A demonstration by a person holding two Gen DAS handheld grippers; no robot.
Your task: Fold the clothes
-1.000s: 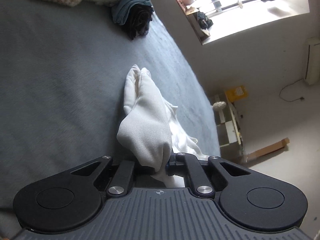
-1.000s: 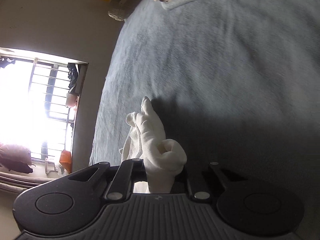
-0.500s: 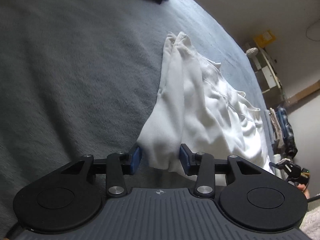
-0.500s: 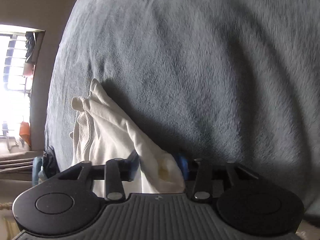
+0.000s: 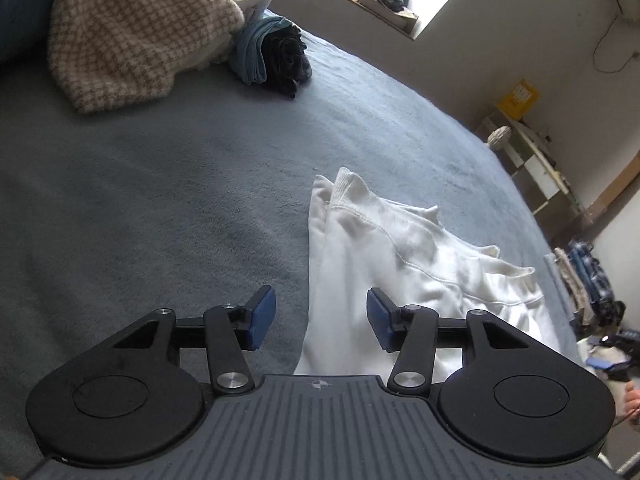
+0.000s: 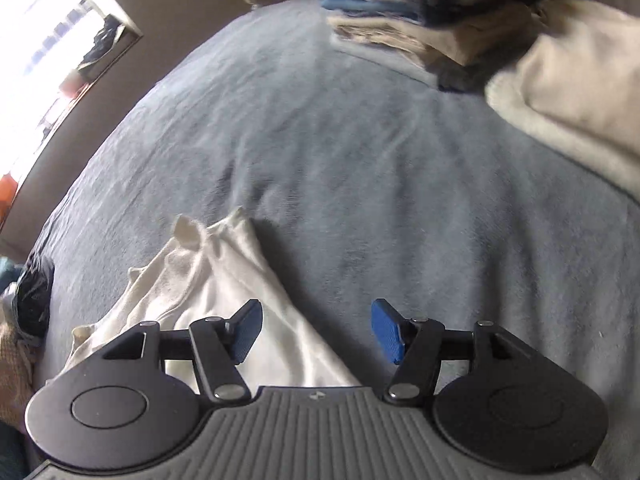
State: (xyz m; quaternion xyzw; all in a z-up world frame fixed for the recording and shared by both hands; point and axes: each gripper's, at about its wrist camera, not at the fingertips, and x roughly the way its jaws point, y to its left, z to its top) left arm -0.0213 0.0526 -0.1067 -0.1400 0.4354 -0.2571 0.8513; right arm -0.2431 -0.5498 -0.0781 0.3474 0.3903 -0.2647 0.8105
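Observation:
A white sweatshirt (image 5: 400, 256) lies crumpled on the grey-blue bed cover (image 5: 160, 200). In the left wrist view my left gripper (image 5: 321, 322) is open just above the garment's near edge, holding nothing. The right wrist view shows the same white sweatshirt (image 6: 224, 280) lying flat, with my right gripper (image 6: 317, 330) open over its near corner and the bed cover (image 6: 400, 160). The blue pads of both grippers are spread wide apart.
A beige checked blanket (image 5: 128, 28) and a rolled blue and black bundle (image 5: 272, 56) lie at the far side. A stack of folded clothes (image 6: 420, 12) and a cream garment (image 6: 568, 92) sit at the far right. A shelf (image 5: 532, 160) stands past the bed edge.
Both grippers held the sweatshirt lifted a second ago. They lowered it onto the bed, opened and let go; the garment now lies spread on the cover.

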